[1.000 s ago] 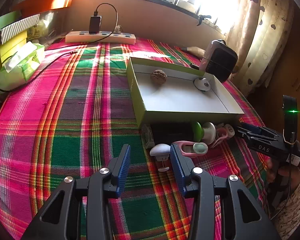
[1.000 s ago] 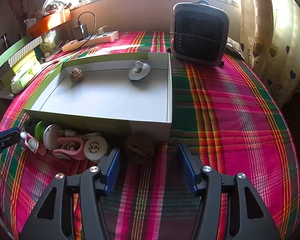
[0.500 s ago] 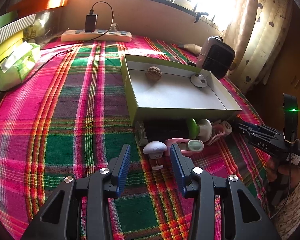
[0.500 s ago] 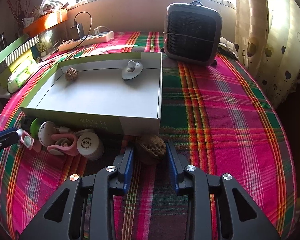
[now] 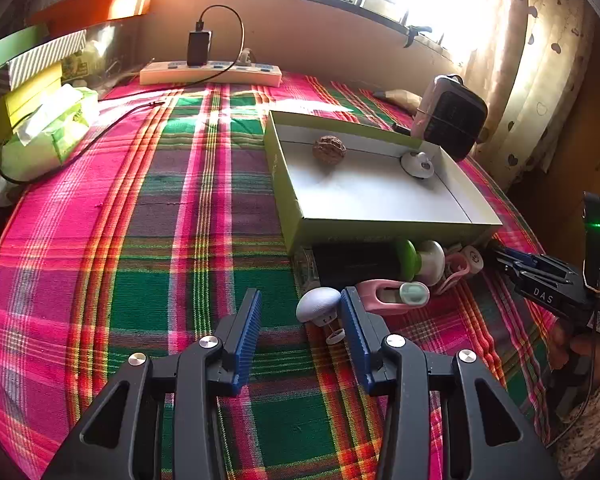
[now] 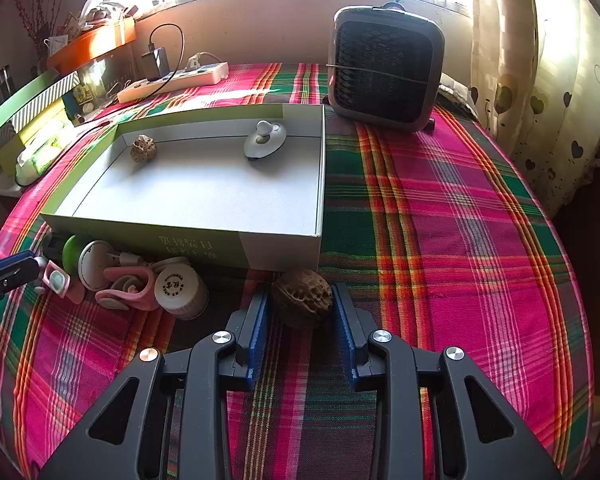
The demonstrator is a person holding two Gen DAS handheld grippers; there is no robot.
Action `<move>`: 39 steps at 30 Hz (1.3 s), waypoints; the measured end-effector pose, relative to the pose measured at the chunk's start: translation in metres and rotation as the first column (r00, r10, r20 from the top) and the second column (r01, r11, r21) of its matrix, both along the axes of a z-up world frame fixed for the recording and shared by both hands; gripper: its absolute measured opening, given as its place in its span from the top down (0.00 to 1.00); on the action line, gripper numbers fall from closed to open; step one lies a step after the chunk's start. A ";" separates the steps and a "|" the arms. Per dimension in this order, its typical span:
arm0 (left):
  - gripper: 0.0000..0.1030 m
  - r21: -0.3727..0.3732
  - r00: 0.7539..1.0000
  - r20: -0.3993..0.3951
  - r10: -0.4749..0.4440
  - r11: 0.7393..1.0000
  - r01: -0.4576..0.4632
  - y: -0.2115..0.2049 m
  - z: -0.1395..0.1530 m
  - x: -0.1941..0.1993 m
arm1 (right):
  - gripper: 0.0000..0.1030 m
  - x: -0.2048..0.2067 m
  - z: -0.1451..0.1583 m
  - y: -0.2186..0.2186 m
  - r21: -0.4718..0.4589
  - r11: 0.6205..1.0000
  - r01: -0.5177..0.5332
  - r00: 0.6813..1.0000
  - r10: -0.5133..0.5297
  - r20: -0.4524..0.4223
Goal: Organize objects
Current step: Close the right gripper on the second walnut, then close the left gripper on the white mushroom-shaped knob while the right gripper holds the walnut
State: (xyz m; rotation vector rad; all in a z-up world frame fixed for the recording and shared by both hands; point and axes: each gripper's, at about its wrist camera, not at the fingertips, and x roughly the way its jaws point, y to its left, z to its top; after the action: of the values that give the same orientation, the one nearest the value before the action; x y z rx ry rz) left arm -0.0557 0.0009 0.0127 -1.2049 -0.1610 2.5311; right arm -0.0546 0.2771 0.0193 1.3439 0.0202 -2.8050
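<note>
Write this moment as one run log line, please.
right gripper: shut on walnut | left gripper: open beside white knob | box: second walnut, grey lid

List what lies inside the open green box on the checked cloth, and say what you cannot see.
Inside the green box: one walnut and a grey knobbed lid, both near the far wall. The floor strip just behind the near wall is hidden.

Round table under a pink, green and orange plaid cloth (image 6: 440, 208). On it: shallow green-sided cardboard box (image 6: 196, 240), wrinkled brown walnut (image 6: 302, 298) just off its near corner, cluster of small pink and white plastic items (image 6: 140, 280) along its front, dark grey square fan heater (image 6: 384, 68), white power strip (image 5: 210, 74), green tissue pack (image 5: 48, 136).
</note>
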 end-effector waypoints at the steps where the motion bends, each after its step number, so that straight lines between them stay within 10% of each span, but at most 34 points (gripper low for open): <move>1: 0.62 -0.002 1.000 0.000 0.002 1.000 -0.002 -0.001 0.000 0.000 | 0.69 0.000 0.000 0.000 0.000 1.000 0.000 1.000 0.000 0.000; 39: 0.81 -0.075 1.000 -0.005 -0.020 0.997 0.019 0.019 -0.006 -0.001 | 0.69 0.000 0.001 0.001 -0.018 1.000 0.001 1.000 -0.001 -0.001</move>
State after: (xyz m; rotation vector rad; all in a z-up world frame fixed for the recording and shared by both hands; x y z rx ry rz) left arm -0.0570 0.0203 0.0063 -1.2202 -0.0533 2.5441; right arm -0.0551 0.2784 0.0198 1.3390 -0.0059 -2.7992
